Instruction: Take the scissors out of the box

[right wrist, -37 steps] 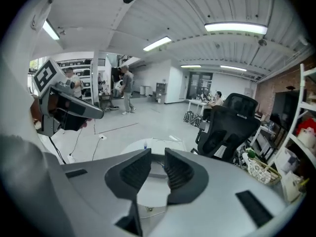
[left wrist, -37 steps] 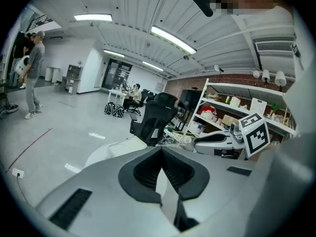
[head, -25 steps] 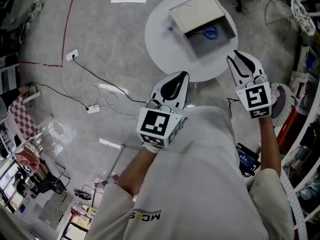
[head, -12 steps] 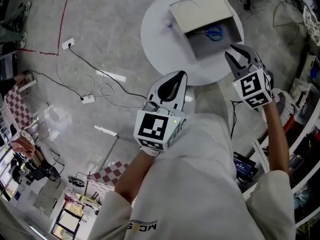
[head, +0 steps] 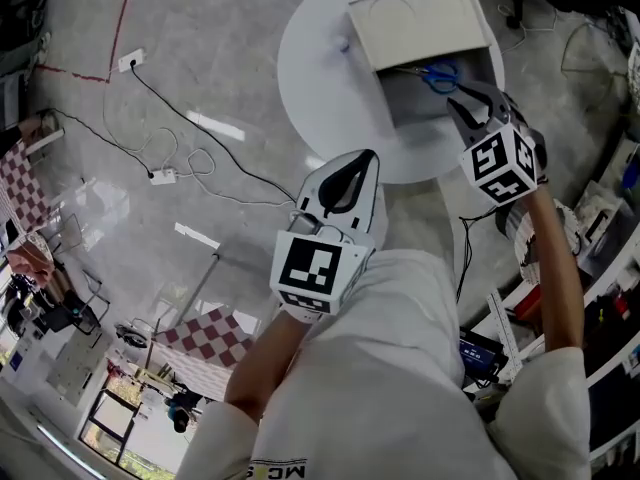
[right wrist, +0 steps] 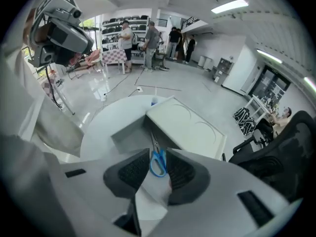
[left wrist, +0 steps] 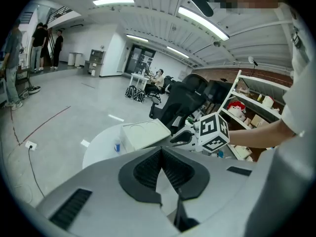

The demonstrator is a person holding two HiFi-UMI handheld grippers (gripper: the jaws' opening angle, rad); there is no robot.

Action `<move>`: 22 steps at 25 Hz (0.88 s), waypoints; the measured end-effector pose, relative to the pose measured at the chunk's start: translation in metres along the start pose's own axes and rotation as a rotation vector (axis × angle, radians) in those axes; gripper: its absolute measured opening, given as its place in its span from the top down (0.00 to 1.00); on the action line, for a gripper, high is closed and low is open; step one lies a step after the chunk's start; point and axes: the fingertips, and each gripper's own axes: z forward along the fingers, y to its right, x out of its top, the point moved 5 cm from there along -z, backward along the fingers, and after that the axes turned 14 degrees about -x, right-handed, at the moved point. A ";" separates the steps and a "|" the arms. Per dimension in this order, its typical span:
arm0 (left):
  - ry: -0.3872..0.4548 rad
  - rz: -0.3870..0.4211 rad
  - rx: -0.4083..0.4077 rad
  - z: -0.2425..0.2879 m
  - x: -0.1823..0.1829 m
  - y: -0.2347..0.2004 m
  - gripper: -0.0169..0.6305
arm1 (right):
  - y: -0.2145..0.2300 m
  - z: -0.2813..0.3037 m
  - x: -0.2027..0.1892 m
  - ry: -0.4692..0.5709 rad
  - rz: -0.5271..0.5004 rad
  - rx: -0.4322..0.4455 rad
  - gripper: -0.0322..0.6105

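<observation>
The scissors (head: 440, 75), blue-handled, lie inside an open grey box (head: 412, 103) whose cream lid (head: 420, 20) is tipped back, on a round white table (head: 320, 78). My right gripper (head: 470, 100) reaches over the box's near right edge, open. In the right gripper view the blue scissors (right wrist: 157, 163) show in the gap between the pads of that gripper (right wrist: 154, 154), blades pointing away; whether the pads touch them is unclear. My left gripper (head: 352, 173) hangs short of the table's near edge, shut and holding nothing. The left gripper view has its jaw tips (left wrist: 161, 151) together.
A small blue-and-white bottle (head: 343, 45) stands on the table left of the box. Cables and a power strip (head: 160, 176) lie on the floor at left, by a red floor line (head: 118, 30). Shelving and clutter (head: 610, 268) fill the right side.
My right gripper has moved forward and up to the box, ending over the scissors. The left gripper stayed almost where it was, still shut.
</observation>
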 end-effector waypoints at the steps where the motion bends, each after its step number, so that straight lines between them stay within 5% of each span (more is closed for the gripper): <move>1: -0.001 -0.005 0.005 0.002 -0.002 -0.001 0.96 | 0.000 0.006 -0.002 -0.006 -0.002 0.016 0.72; 13: 0.000 -0.087 0.033 0.026 -0.021 -0.015 0.96 | -0.011 0.073 -0.027 -0.135 -0.186 0.138 0.72; 22: -0.022 -0.132 0.037 0.029 -0.037 -0.023 0.96 | -0.016 0.101 -0.035 -0.193 -0.335 0.130 0.72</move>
